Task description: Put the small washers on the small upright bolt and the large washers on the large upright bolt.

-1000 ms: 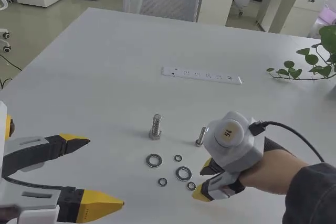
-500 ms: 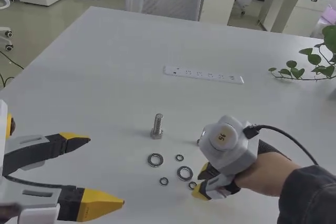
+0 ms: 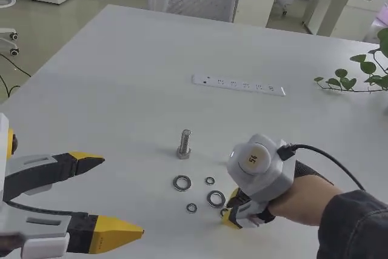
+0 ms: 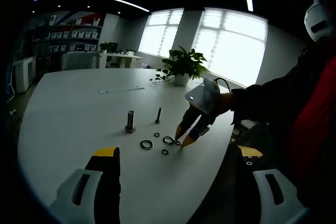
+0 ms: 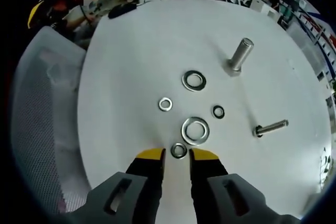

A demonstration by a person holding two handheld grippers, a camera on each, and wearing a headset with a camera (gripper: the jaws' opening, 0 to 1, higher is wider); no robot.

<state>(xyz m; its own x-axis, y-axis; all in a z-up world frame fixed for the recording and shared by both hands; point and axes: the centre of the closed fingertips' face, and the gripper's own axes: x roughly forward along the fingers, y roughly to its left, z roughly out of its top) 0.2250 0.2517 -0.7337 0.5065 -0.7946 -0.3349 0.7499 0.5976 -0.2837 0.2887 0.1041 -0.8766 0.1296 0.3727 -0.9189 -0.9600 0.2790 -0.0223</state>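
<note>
Right gripper [image 5: 177, 154] edged around small washer [image 5: 179, 150]; five washers [image 5: 195, 130], two bolts [image 5: 239, 56].

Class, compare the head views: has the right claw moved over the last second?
Yes: the right claw has edged left, toward the large upright bolt.

Washers [image 3: 181, 182] before large bolt [image 3: 185, 144], small bolt [image 5: 272, 127] beside, power strip [image 3: 238, 85] behind

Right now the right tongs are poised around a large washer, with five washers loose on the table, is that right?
No. The right gripper view shows the right tongs poised around a small washer, with a large washer just beyond. Five washers are loose on the table.
</note>
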